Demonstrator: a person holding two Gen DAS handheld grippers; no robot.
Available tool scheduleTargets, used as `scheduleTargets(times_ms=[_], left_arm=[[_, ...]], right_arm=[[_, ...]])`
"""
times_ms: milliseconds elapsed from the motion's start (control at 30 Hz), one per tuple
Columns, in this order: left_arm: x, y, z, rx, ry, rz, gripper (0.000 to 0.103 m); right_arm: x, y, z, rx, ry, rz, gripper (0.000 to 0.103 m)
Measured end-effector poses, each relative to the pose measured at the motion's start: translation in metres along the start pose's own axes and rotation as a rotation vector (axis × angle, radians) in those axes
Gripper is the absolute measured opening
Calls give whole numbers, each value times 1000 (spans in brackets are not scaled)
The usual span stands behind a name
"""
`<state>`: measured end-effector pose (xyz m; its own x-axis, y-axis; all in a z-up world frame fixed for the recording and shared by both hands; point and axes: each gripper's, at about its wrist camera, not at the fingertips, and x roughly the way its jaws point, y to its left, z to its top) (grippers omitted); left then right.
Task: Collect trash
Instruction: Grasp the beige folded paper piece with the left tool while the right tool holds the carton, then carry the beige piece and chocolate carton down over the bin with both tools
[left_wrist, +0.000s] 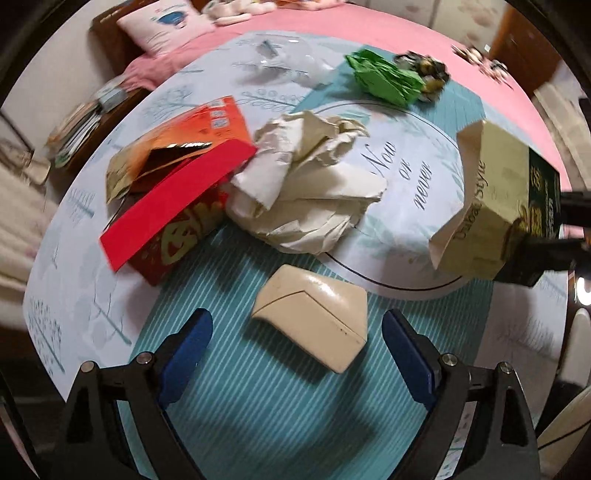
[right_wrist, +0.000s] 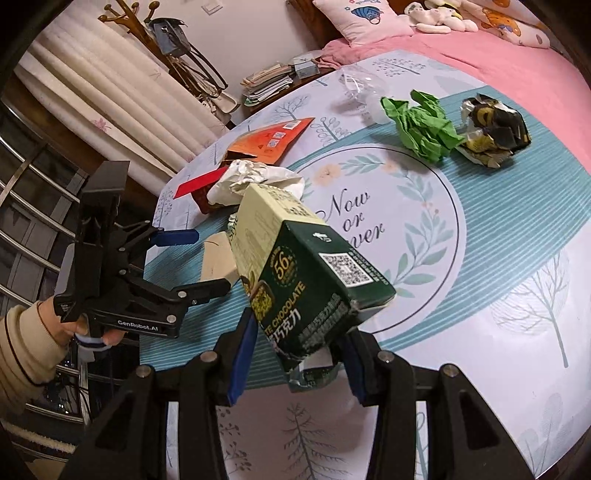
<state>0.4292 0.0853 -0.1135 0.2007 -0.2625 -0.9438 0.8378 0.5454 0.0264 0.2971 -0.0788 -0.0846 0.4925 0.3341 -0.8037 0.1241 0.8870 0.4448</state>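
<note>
Chocolate carton (right_wrist: 310, 273) clamped at its torn end in right gripper (right_wrist: 299, 354), lifted above the table (right_wrist: 517, 295).
Left gripper (left_wrist: 295, 347): jaws wide, holding nothing, straddling beige box (left_wrist: 314, 317) on the cloth. Beyond: crumpled white paper (left_wrist: 306, 184) touching red box (left_wrist: 177, 206); farther back, green paper (right_wrist: 421, 125) beside dark foil wad (right_wrist: 495, 129); clear plastic (right_wrist: 362, 85).

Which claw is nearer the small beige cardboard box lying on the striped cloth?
Left. The open left claw sits right at the small beige cardboard box, fingers either side of it. The right claw is off to the side, holding a dark green chocolate carton.
</note>
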Motion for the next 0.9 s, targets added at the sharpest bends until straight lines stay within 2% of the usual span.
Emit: scheduleTargets(times_ms=[33,167,200,367,600,900], left_arm=[[1,-2,1,25,-4,6,89],[7,-5,1,91,11,4,64],[7,-6,-1,93,14,-3,61],[5,-5,-5,40,4,3,60],[-12,-5,-18,-165,-16,-11,60],[-53,-54,-37,-304,-38,12,60]], right_arm=[[0,-1,0,4,1,-2,43],[2,-3,-3,14,6,2,43],[2,-3,-3,13,8,5,43],[4,-2,-4,4,12,12,42],[1,3,-6,-28,18,33,42],[-24,10,-15,-123,26,77,41]])
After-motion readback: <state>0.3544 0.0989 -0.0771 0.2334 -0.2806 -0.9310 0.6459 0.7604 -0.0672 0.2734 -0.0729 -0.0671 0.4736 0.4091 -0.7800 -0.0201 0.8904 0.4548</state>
